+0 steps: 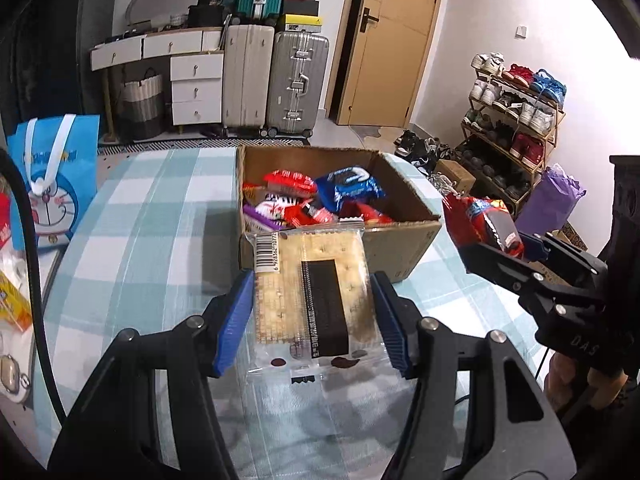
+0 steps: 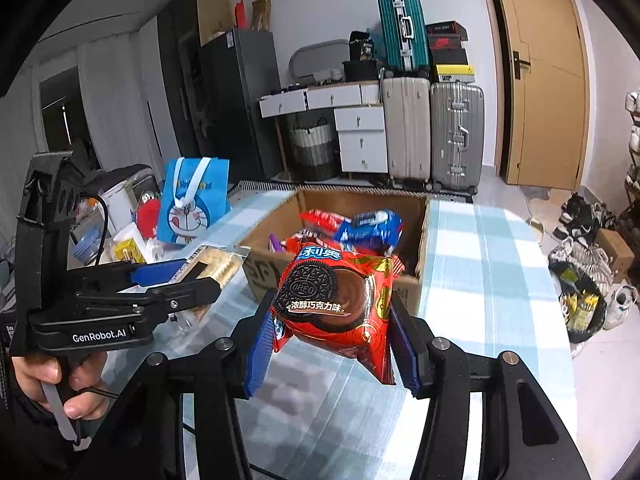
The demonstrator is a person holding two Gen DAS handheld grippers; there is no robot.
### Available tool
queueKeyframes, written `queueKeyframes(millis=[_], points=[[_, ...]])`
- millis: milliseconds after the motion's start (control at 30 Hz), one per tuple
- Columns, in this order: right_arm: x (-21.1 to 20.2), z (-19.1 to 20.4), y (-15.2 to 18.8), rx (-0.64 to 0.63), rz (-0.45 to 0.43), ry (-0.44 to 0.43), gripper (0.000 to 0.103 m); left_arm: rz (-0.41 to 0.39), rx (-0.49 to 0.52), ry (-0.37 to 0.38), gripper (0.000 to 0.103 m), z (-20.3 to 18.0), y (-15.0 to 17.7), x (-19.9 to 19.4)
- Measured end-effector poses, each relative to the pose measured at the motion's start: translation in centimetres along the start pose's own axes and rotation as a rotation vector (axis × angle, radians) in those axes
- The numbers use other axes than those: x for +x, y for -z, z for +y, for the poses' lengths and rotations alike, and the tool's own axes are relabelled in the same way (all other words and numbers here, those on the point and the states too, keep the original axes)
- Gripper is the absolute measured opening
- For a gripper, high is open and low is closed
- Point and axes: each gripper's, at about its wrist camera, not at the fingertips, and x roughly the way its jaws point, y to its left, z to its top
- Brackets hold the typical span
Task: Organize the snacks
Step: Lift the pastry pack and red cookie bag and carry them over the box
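Observation:
My left gripper (image 1: 314,316) is shut on a clear cracker pack (image 1: 316,280) with a barcode, held above the checked tablecloth just short of the cardboard box (image 1: 404,240). That box holds several snack packs, among them a blue Oreo pack (image 1: 352,188). My right gripper (image 2: 330,344) is shut on a red Oreo pack (image 2: 336,300), lifted in front of the box (image 2: 256,272). In the left wrist view the right gripper (image 1: 516,244) with its red pack (image 1: 480,220) hangs to the right of the box. In the right wrist view the left gripper (image 2: 176,280) and the cracker pack (image 2: 216,264) sit left of the box.
A blue cartoon bag (image 1: 52,184) stands at the table's left edge, with small items (image 2: 128,248) beside it. Suitcases (image 1: 296,84), white drawers (image 1: 196,88) and a door (image 1: 392,44) stand behind. A shoe rack (image 1: 516,120) and a bin (image 2: 580,304) are on the right.

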Motion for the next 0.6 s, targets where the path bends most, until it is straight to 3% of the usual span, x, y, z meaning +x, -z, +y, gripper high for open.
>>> queueKeyframes(millis=[600], points=[[0.9, -0.4, -3.5, -0.018, -0.048, -0.001, 0.053, -0.040, 0.043, 0.003, 0.056, -1.3, -3.8, -0.7]])
